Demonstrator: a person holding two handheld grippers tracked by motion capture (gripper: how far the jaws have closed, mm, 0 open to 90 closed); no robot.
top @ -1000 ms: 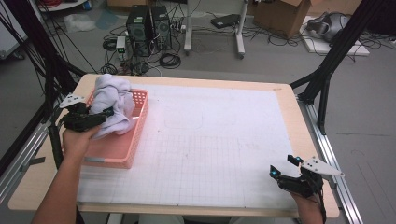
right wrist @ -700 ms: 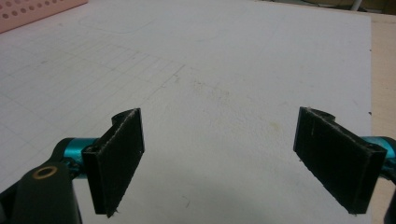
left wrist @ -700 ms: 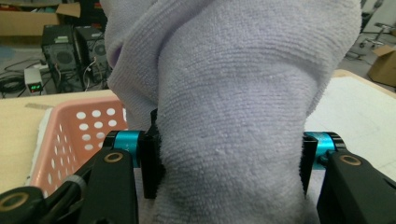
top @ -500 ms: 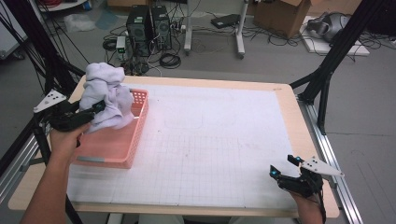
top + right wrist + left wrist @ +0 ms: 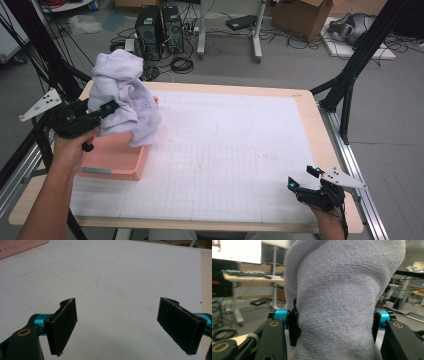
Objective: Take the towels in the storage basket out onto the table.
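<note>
A pale lilac towel is held up in the air at the far left of the bench. It is bunched up and hangs down in folds. Its lower end hangs in front of the far right corner of a pink basket; whether it touches the basket cannot be told. The towel is gripped by the left gripper, which is held in the person's left hand. In the left gripper view, the thick, fluffy cloth is seen squeezed between the two black jaws, which are closed on it but kept quite far apart by the bunched cloth.

The pink basket is set on the left side of the bench, close to the left edge. A white mat marked with thin grid lines is spread over most of the bench top.

The right gripper is seen low at the near right corner of the mat, well apart from the towel and the basket. In the right gripper view, its two jaws are spread wide and nothing is held between them. Only the white mat is seen between them, with a corner of the pink basket far off.

On the floor past the bench, computer boxes, cables and a cardboard box are seen.
</note>
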